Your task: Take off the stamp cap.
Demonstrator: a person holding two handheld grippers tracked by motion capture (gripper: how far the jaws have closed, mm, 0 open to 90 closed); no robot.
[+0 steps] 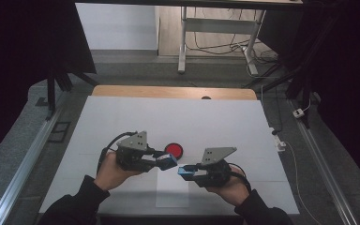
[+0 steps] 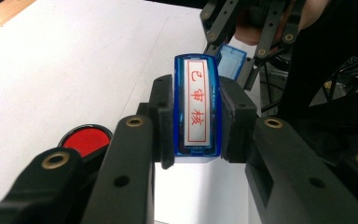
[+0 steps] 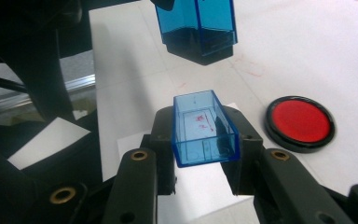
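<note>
Stamp body (image 2: 196,107), blue and translucent, sat clenched between the black jaws of the left gripper (image 1: 168,161), held in the air above the white table (image 1: 122,117). In the left gripper view its top label faced the camera, white with a red frame and three red characters, and the jaws pressed on its two long sides. Its blue cap (image 3: 204,128) was separate, gripped between the jaws of the right gripper (image 1: 186,172), open side up and showing red ink smears inside. In the high view the two blue pieces were near each other over the table's middle but apart, the stamp body a little higher and to the left of the cap. A round red ink pad (image 1: 173,150) in a black rim lay on the table just behind the two grippers. A white paper sheet (image 1: 171,197) lay at the near edge of the table, below the grippers. Both hands came in from the bottom in dark sleeves.
</note>
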